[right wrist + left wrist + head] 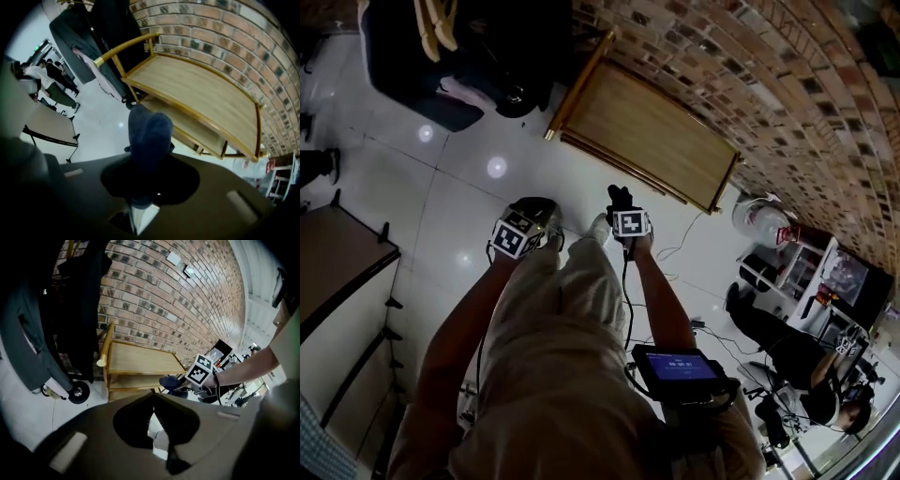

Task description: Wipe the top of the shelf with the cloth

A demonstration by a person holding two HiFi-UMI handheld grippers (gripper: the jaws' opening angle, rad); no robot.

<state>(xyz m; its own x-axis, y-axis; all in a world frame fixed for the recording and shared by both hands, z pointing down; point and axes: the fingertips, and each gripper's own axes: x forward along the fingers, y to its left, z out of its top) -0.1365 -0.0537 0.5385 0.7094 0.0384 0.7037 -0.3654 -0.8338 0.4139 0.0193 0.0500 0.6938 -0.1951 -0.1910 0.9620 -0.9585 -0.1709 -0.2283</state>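
Brick wall (750, 84) and pale tiled floor (441, 187) surround the work. The left gripper (152, 401) has its jaws pressed together with nothing between them. It hangs idle, with the wooden shelf (140, 359) ahead of it and well apart.

The right gripper (143, 190) is clamped on a dark blue cloth (150, 136), which stands up bunched beyond its jaws. The shelf top (201, 89) lies ahead of this gripper and to its right, not yet touched.

To wipe well, I would bring the right gripper forward and tip it down so the cloth's broad face meets the wood rather than the jaw tips. Then sweep in long, overlapping passes from the near rail to the wall side, keeping clear of the raised edges.
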